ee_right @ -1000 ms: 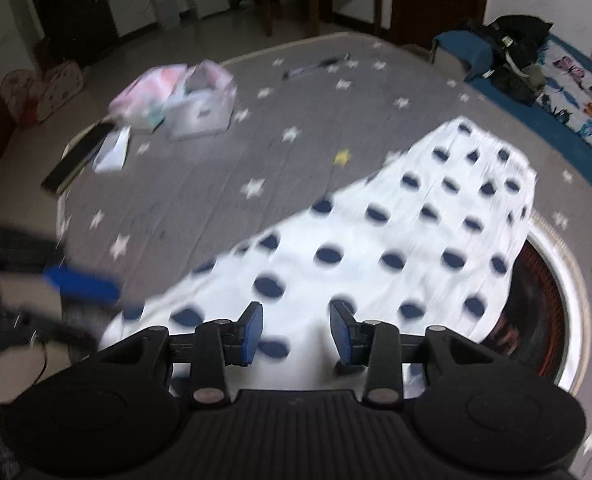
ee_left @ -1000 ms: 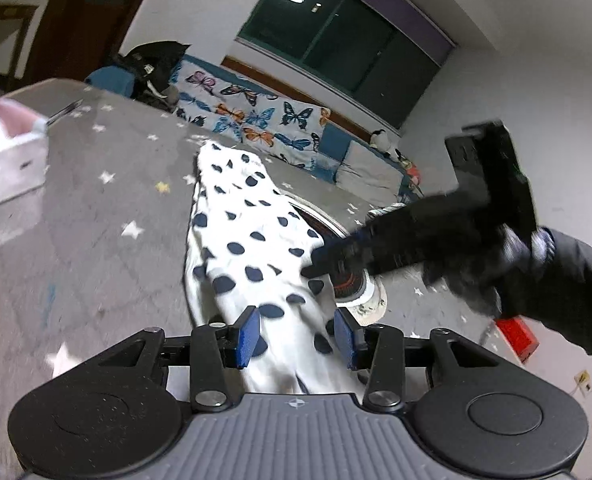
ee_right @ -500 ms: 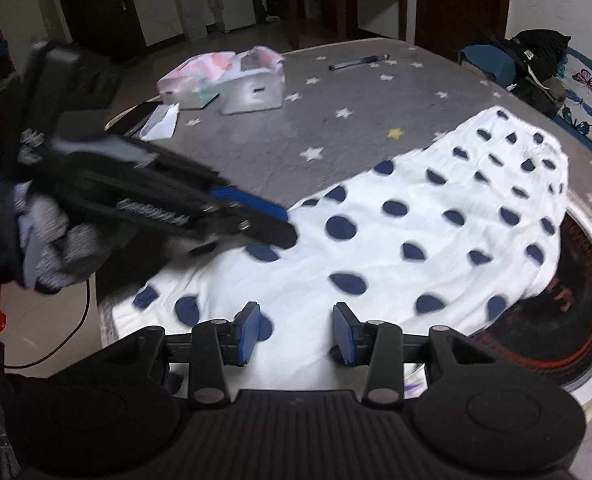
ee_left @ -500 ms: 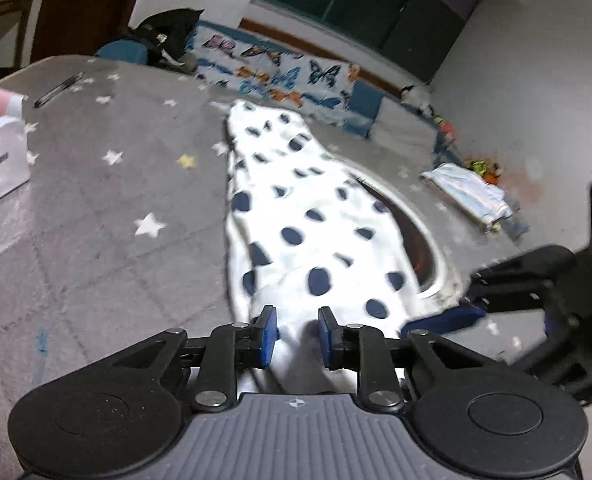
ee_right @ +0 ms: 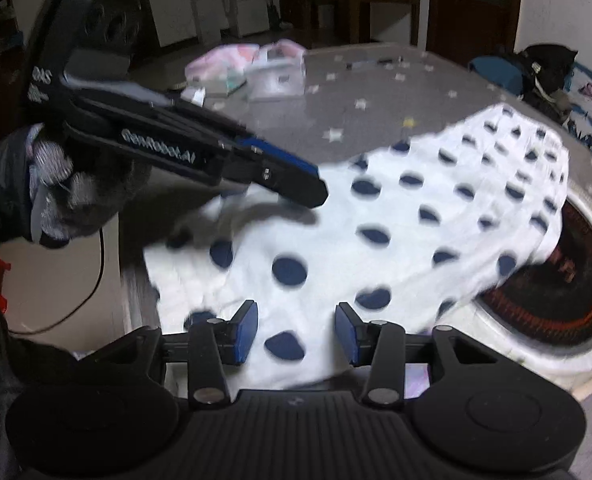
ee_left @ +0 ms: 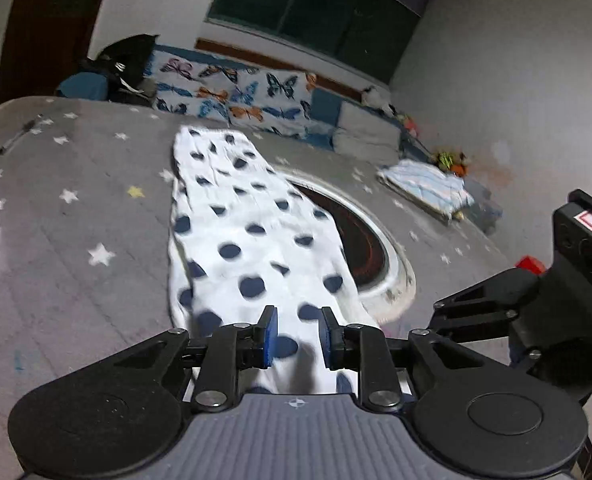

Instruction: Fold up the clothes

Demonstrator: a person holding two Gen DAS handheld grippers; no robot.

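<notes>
White cloth garment with dark blue polka dots (ee_left: pixel 252 240) lies stretched lengthwise on a round table with a grey star-print cover (ee_left: pixel 76 208), near end at the table edge closest to both cameras, far end toward the butterfly-print cushions (ee_left: pixel 236 96). One long side drapes over the rim of a round recessed burner with a metal ring (ee_left: pixel 379 248) set in the table.

Left gripper (ee_left: pixel 296 338): blue pads (ee_left: pixel 271 336) narrowly apart after just opening a little, near hem of the garment between them; fabric seems gathered there, but whether the pads press it I cannot tell. In the right wrist view this gripper comes in from the left, held by a gloved hand (ee_right: pixel 68 184), tip low over the garment's near-left part.

Right gripper (ee_right: pixel 296 334): jaws apart, just been widening, spotted cloth visible in the gap below, pads (ee_right: pixel 246 332) not touching it.

Further out: pink-and-white boxes (ee_right: pixel 256 68) and a pen (ee_right: pixel 371 64) on the far table side, folded light-blue cloth (ee_left: pixel 427 188) on the floor, black bag (ee_left: pixel 128 64) by the cushions. Motion blur on both views.
</notes>
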